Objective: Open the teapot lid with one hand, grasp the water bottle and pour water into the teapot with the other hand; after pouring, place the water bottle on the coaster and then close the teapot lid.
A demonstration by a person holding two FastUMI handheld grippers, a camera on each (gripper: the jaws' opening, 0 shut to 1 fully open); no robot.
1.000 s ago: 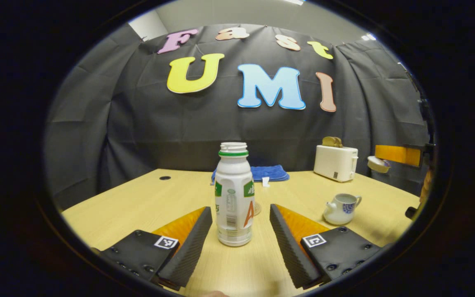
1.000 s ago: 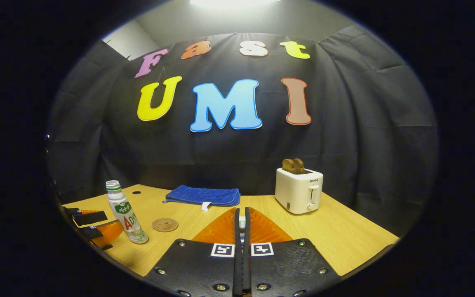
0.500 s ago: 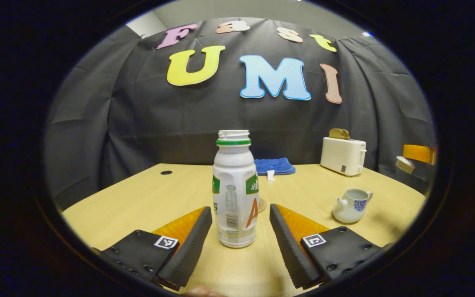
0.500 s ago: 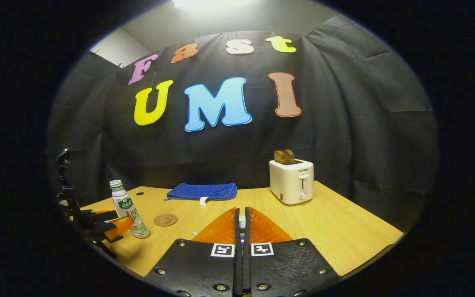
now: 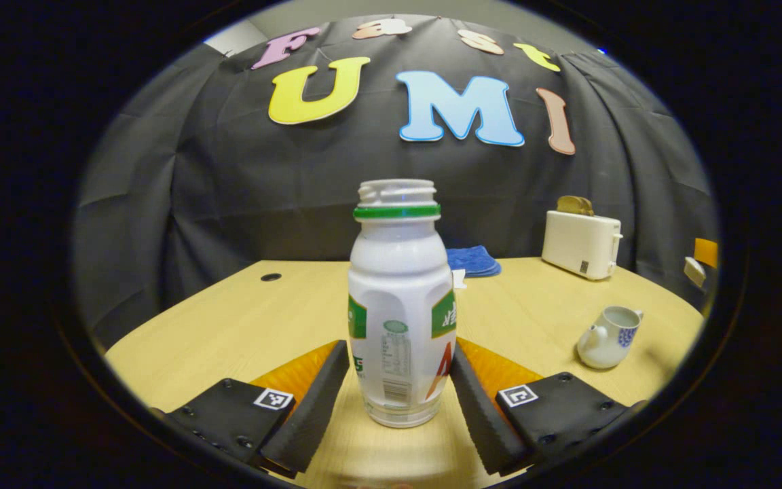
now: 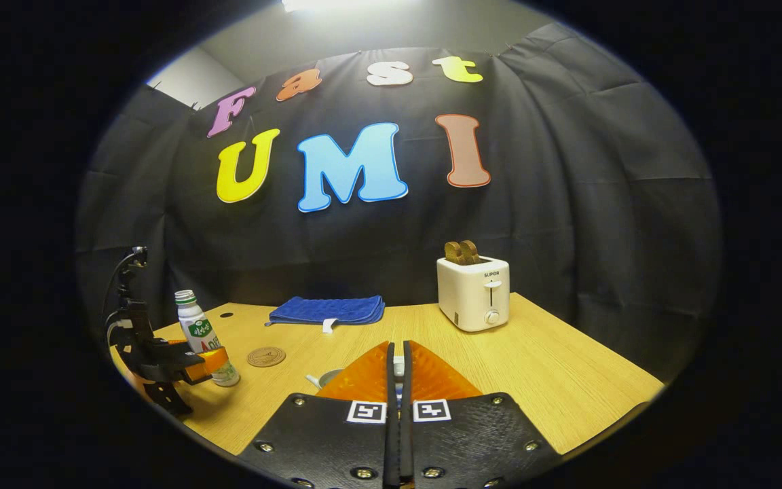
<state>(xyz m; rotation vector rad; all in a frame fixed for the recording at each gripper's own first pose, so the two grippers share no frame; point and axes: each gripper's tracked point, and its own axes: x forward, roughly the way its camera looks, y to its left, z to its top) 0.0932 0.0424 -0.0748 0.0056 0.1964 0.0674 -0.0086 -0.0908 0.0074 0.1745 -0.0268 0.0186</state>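
Tongs first: the left tongs (image 5: 398, 387) are spread wide around the bottle (image 5: 399, 305), the right finger just about at its side, the left finger apart from it, so no grip yet. Right tongs (image 6: 398, 370) are pressed together and pinch something small and pale between the tips, likely the lid, though it is too hidden to be sure; they hover above the teapot.

Largest to smallest: the desk (image 5: 241, 319) carries everything. A toaster (image 6: 474, 293) stands at the back right, a blue cloth (image 6: 326, 309) lies at the back middle. The bottle stands upright and uncapped near the desk's left front. The teapot (image 5: 607, 337) sits open, well apart from the bottle to its right. The coaster (image 6: 266, 356) lies just beside the bottle, on its far side.

Risks, as I judge them: the bottle is tall and narrow with its mouth open, and the fingers sit low on it. If one finger meets it before the other, it could be shoved or tipped and spill. A low grip could also let it swing when tilted, missing the teapot's small mouth.
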